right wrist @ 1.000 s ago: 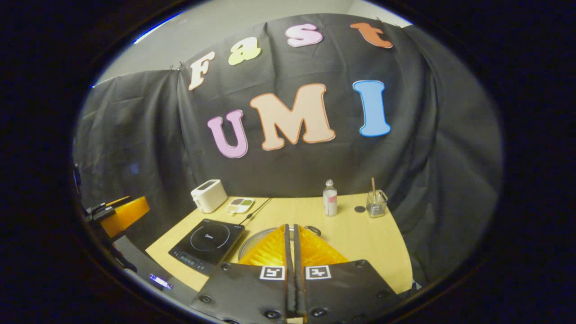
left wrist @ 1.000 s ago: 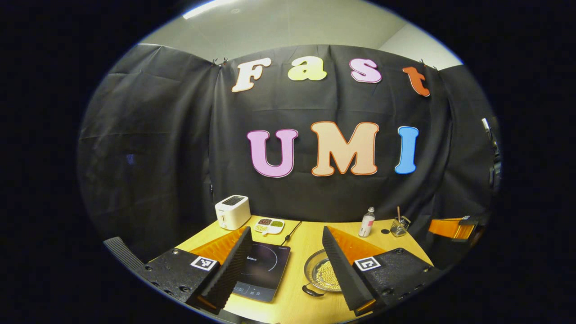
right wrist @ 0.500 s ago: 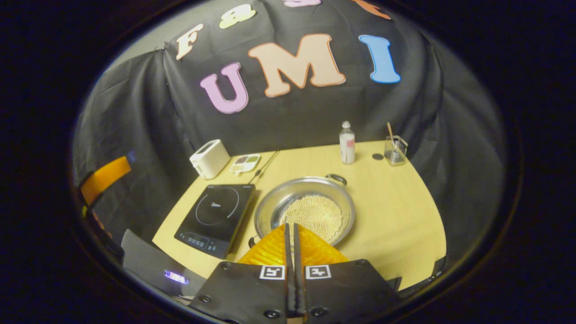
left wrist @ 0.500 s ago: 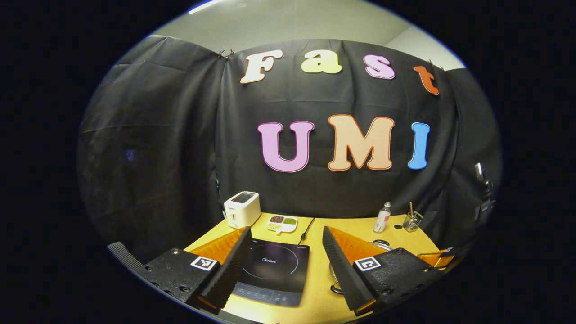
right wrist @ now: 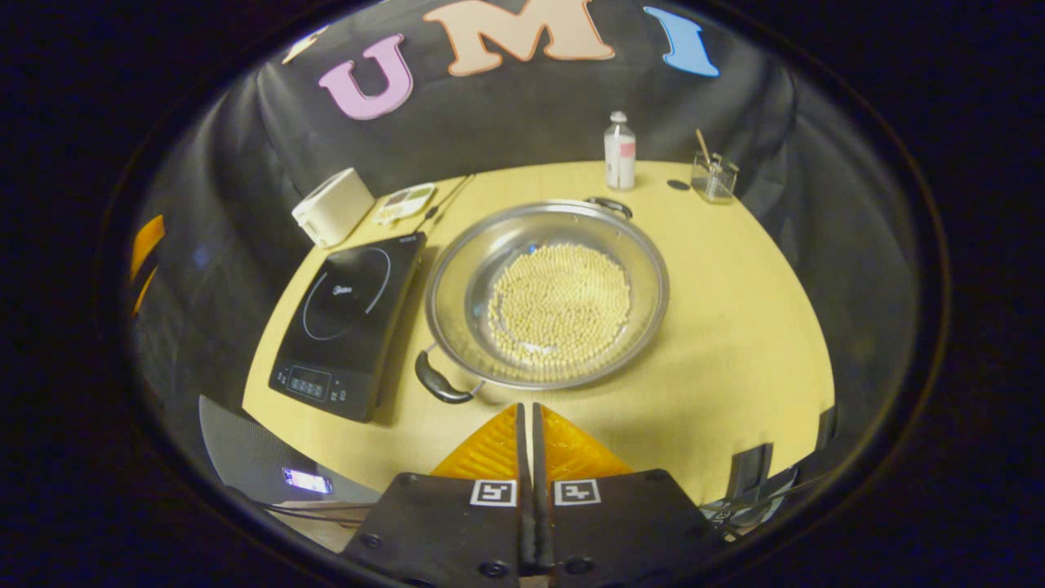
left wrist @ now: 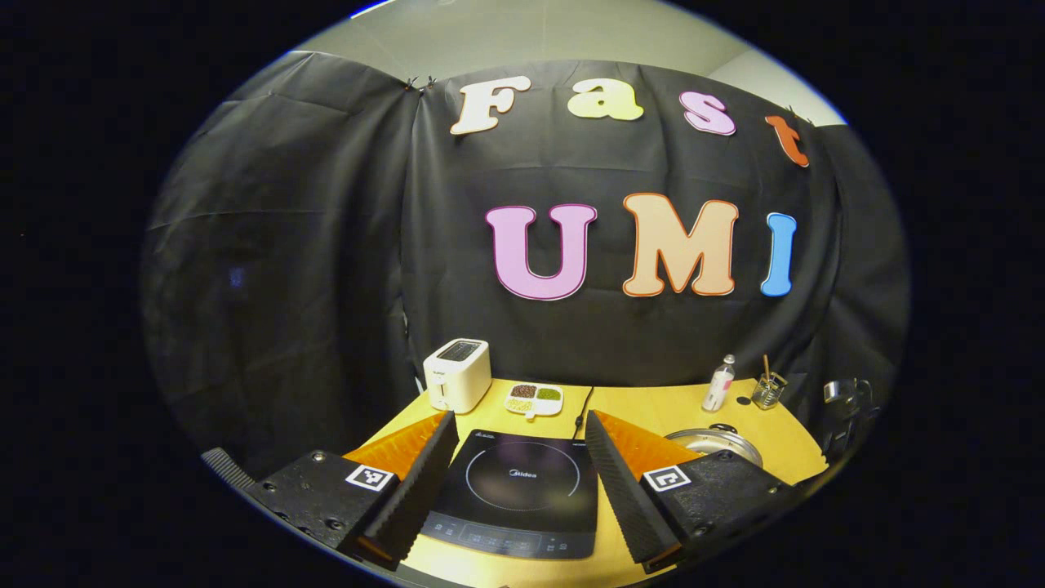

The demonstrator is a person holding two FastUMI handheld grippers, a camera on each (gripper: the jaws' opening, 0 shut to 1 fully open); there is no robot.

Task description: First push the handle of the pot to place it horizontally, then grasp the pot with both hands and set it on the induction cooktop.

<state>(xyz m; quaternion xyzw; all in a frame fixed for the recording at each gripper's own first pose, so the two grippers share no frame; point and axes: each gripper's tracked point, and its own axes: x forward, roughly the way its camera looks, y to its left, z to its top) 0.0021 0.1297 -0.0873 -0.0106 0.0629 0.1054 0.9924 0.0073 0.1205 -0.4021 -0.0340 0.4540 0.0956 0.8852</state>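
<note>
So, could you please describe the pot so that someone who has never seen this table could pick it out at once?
Find the black induction cooktop on the wooden table; the pot sits directly beside it. It is the wide, shallow metal pan with two dark handles, its bottom covered in small pale beads, far larger than the bottle and glass behind it.

The induction cooktop (left wrist: 519, 490) bears the brand "Midea" at its centre.

Bare table (right wrist: 735, 327) right of pot (right wrist: 547, 294); cooktop (right wrist: 347, 318) seemingly just beside its left.
</note>
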